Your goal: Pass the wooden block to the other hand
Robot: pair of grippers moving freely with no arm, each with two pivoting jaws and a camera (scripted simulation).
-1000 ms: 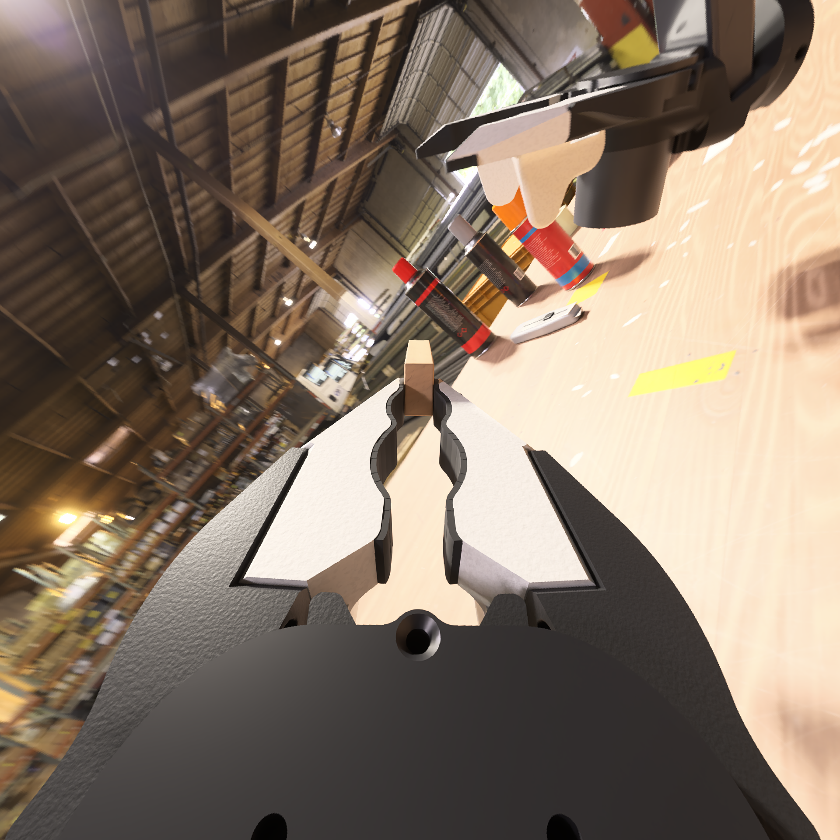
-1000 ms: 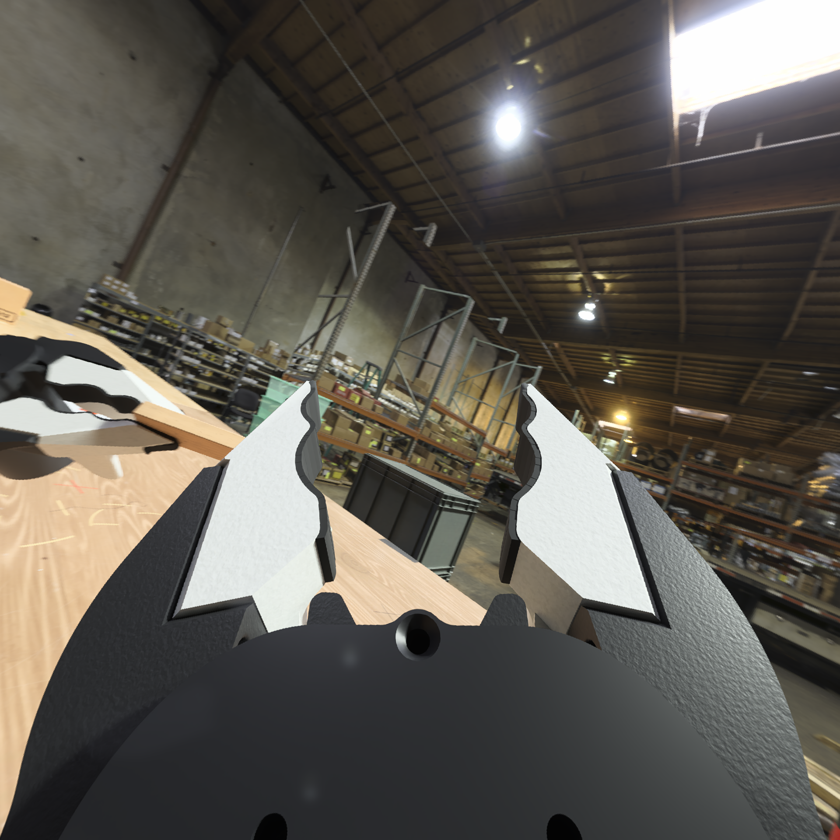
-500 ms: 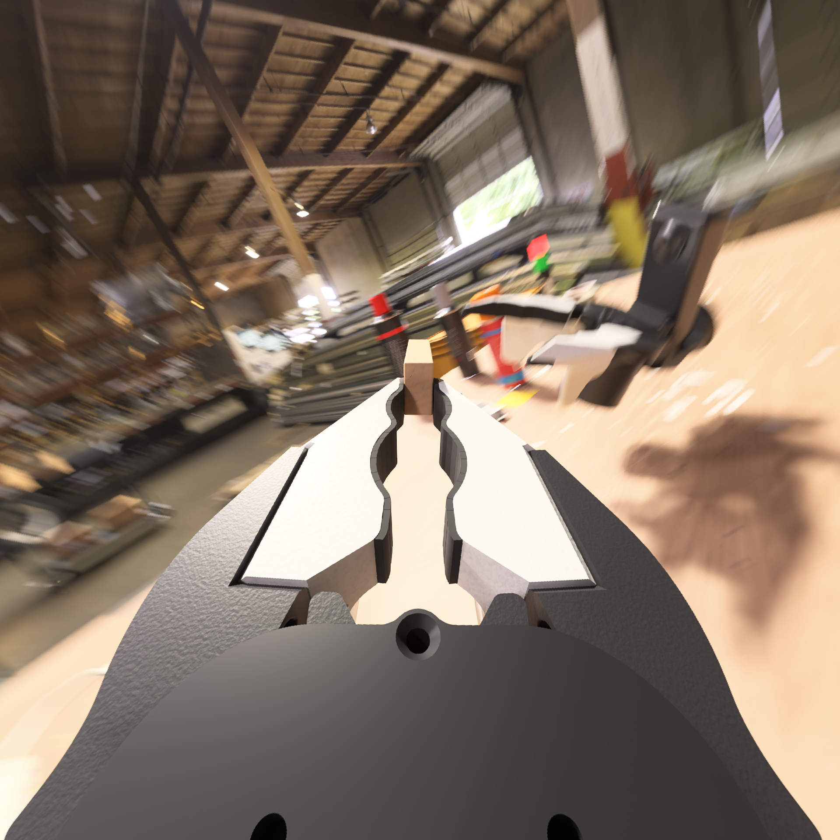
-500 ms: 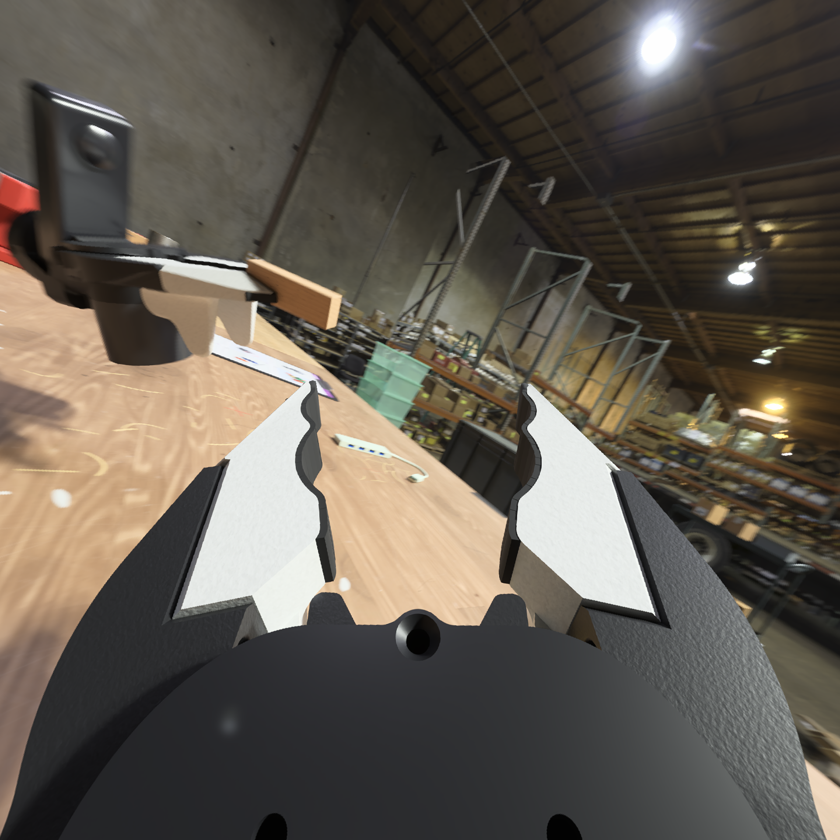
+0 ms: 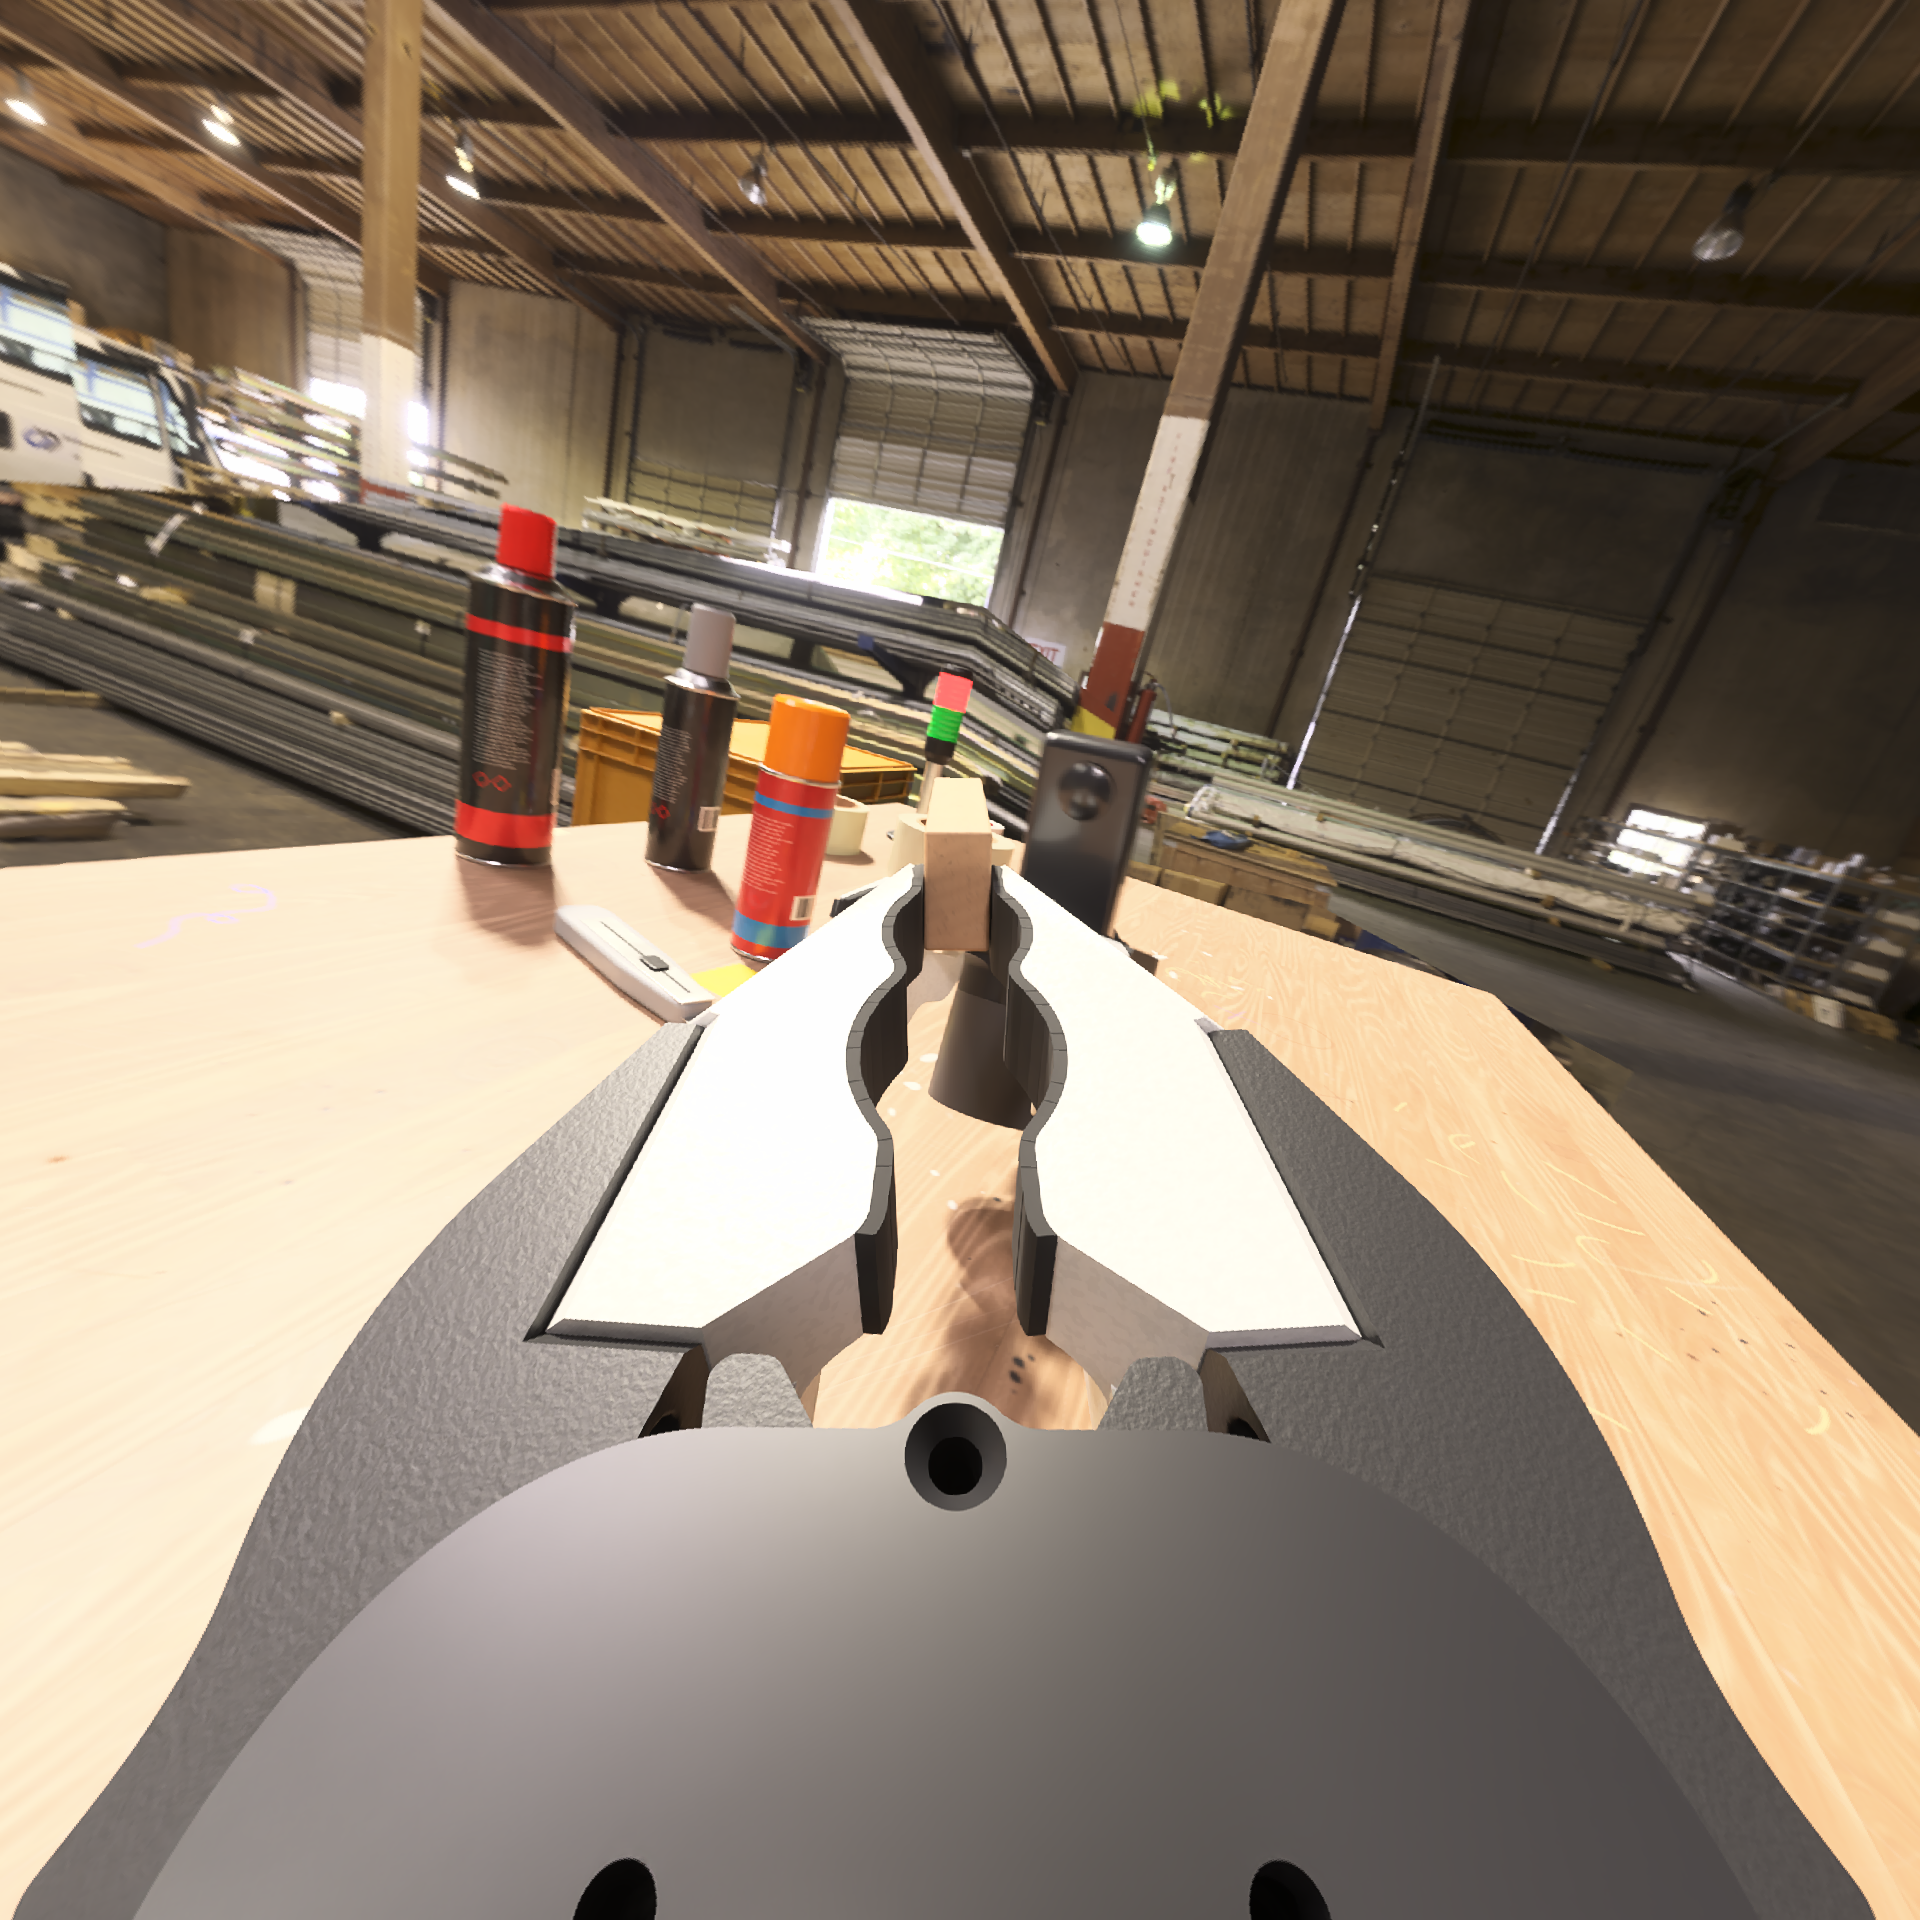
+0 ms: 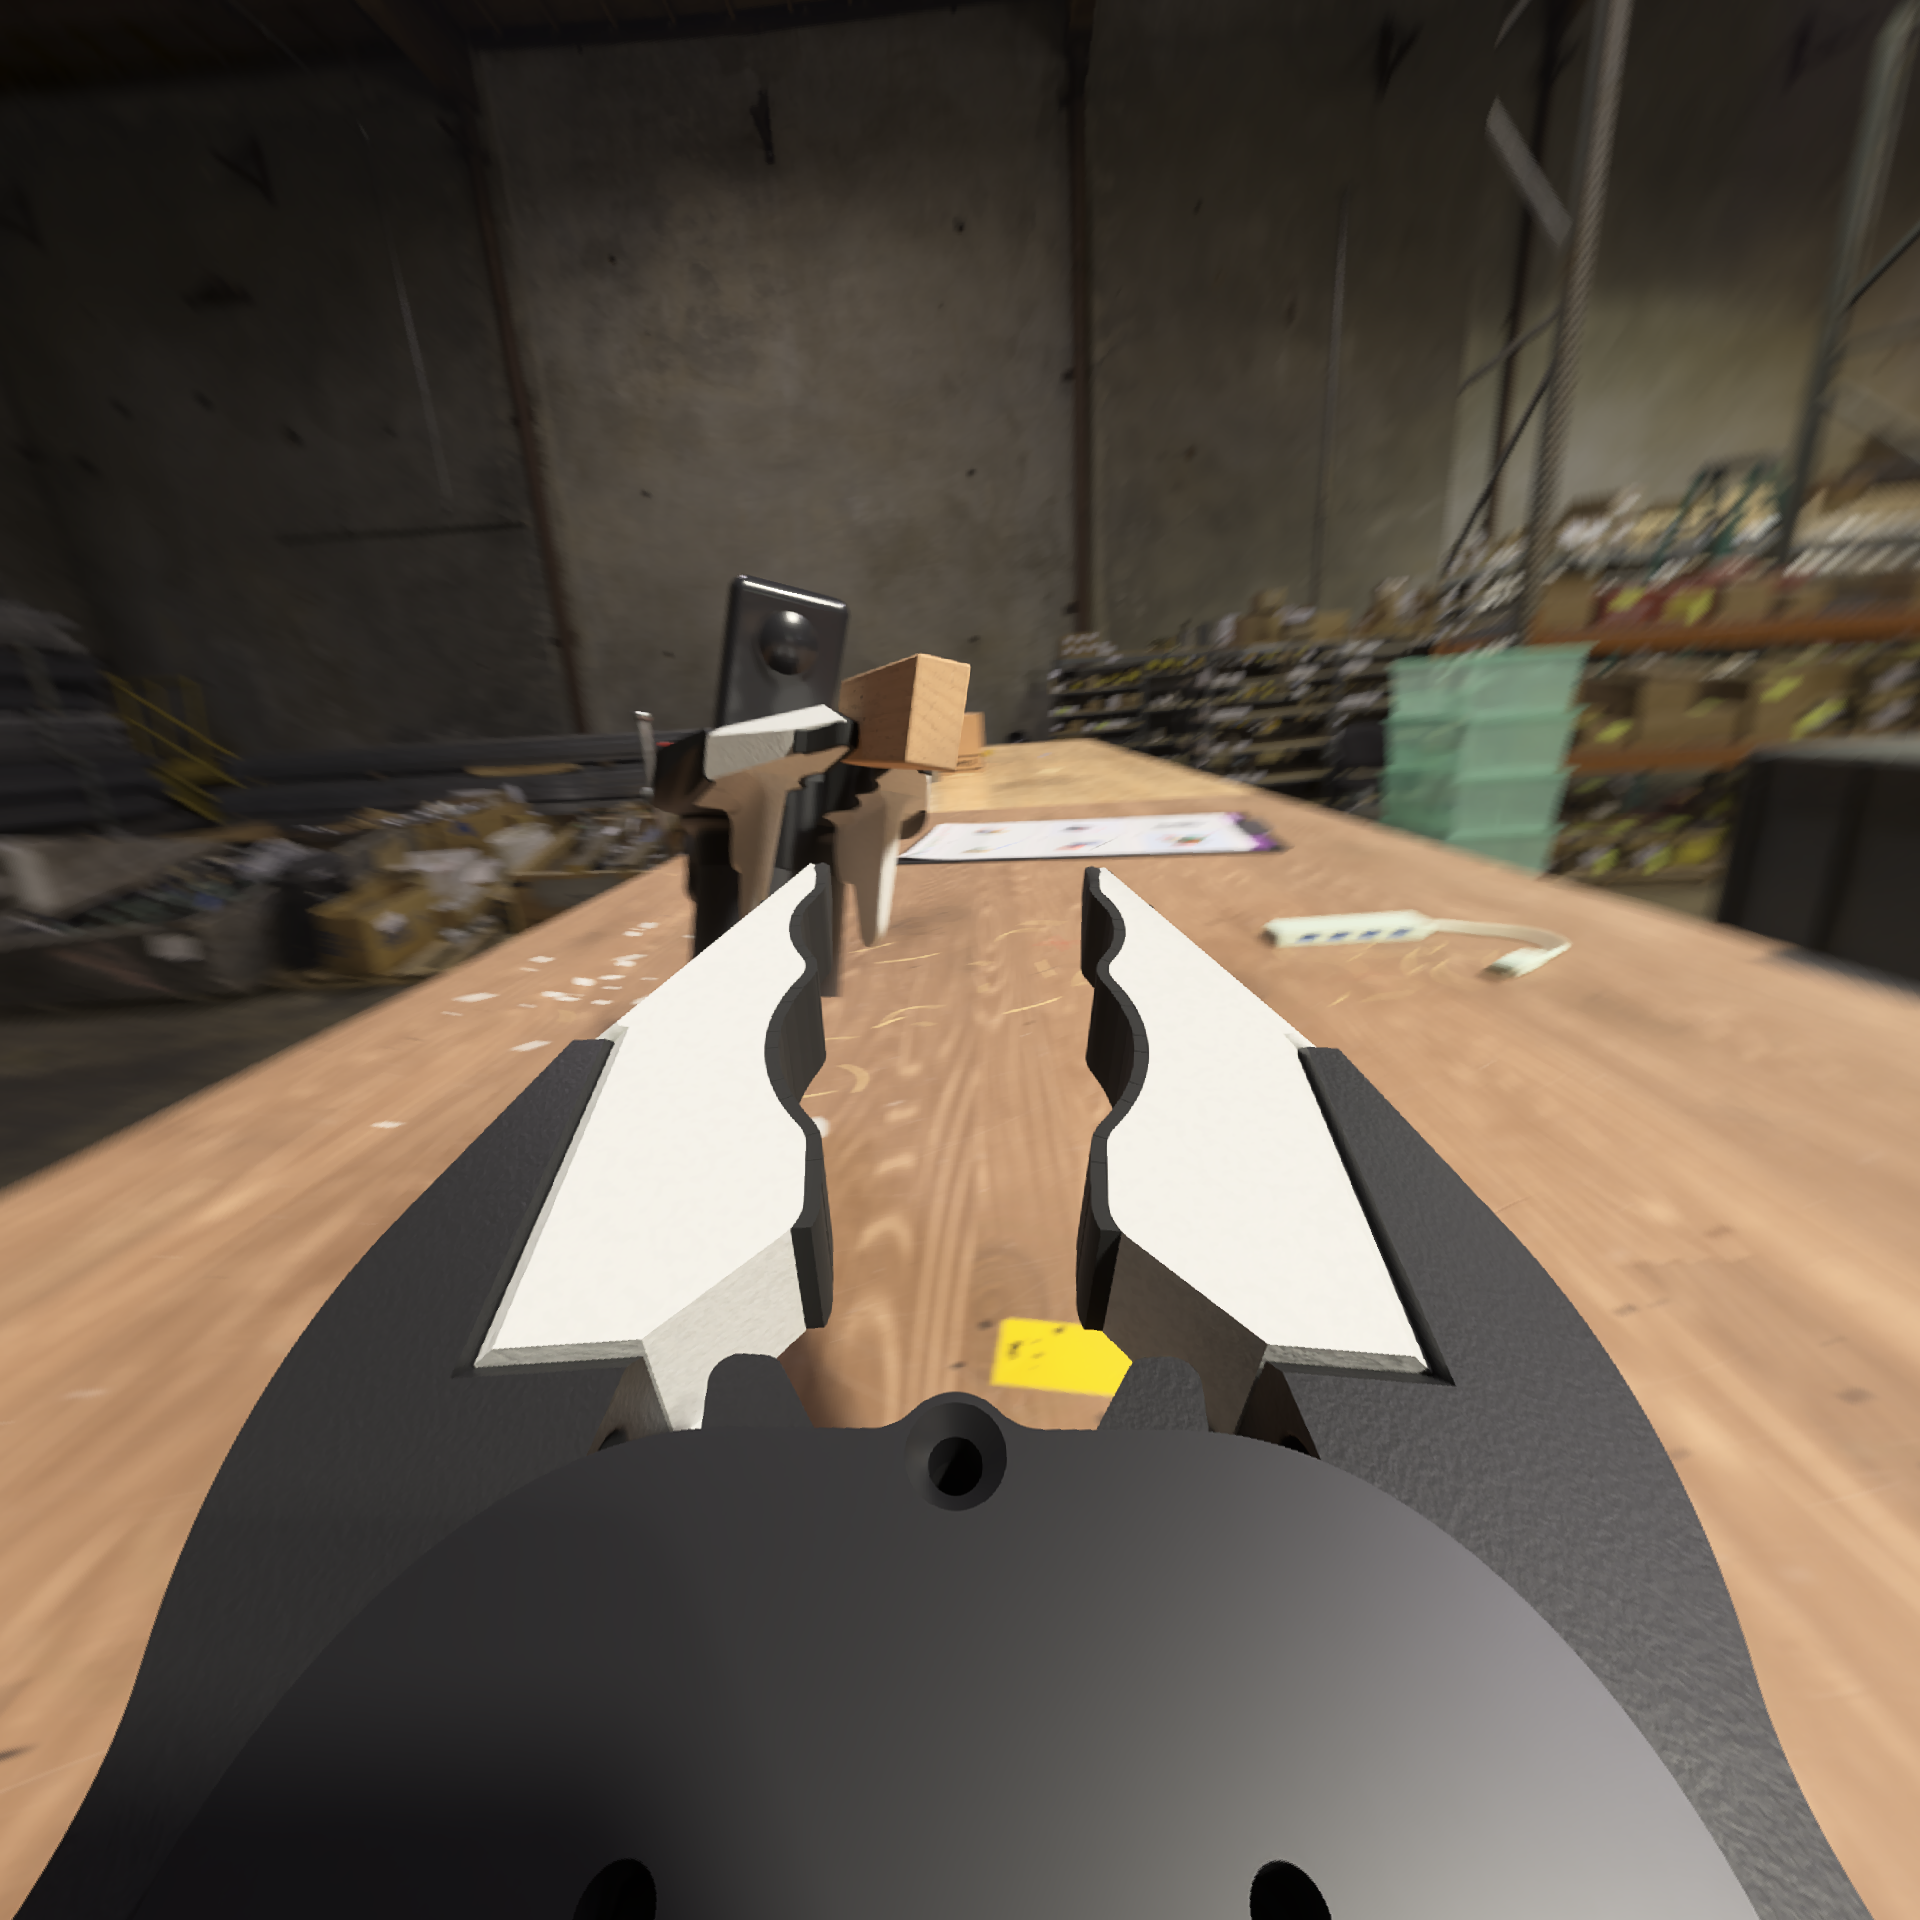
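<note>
The wooden block is a small light-brown piece clamped between the tips of my left gripper, held above the wooden table. My right gripper faces it from just behind the block, mostly hidden by my left fingers. In the right wrist view my right gripper is open and empty. The left gripper hangs ahead and slightly left, with the block sticking out to its right, higher than my fingertips.
Three spray cans stand at the back left: red-capped, grey-capped, orange-capped. A utility knife lies beside them. A white USB hub, a printed sheet and a yellow note lie on the table.
Both grippers have swung round and levelled out, and now face each other over the table. The left still holds the block; the right stays open.
</note>
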